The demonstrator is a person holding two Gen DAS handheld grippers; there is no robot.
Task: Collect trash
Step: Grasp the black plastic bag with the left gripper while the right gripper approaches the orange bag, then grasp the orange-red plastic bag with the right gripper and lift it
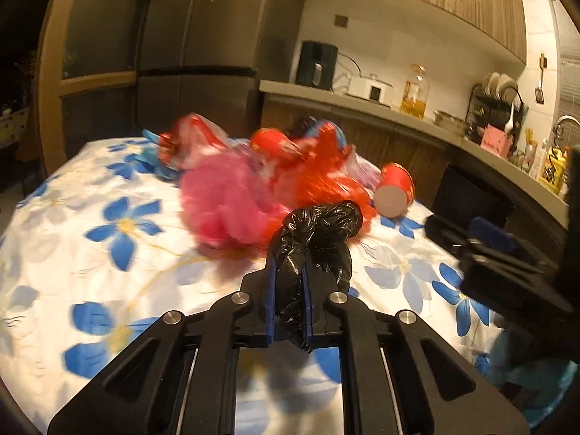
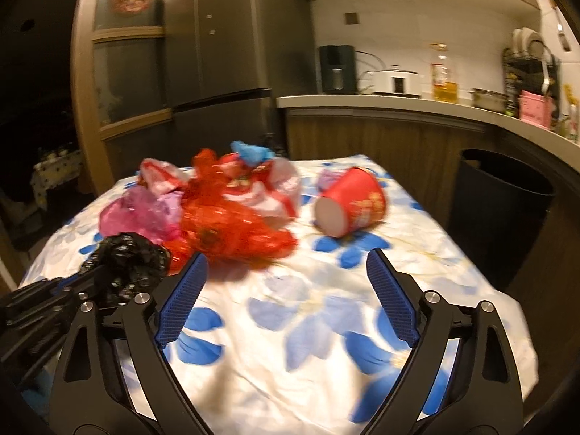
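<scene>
Left wrist view shows the left tongs [image 1: 290, 286] clenched on a black plastic bag [image 1: 319, 239], a crinkled, glossy wad bulging above the blue pads at frame centre. My worry is that the slick film is held only by a pinched fold, so a quick swing could let it slide out or unfurl. Above it, across the middle of the frame, lies the remaining trash on the flowered tabletop [image 1: 108, 188]: a pink bag [image 1: 221, 199], blurred by motion, beside a red bag [image 1: 322, 181], and a red paper cup [image 1: 395, 190] tipped on its side at centre right.

Right wrist view puts the same black wad at lower left, just beside the red film, with the right tongs [image 2: 286, 297] spread wide and grasping nothing at lower centre. The cup, lying round on its side, would likely roll if one finger nudges it before both close. A dark bin [image 2: 504, 199] stands off the tabletop's edge at right; light bags could catch on its rim.
</scene>
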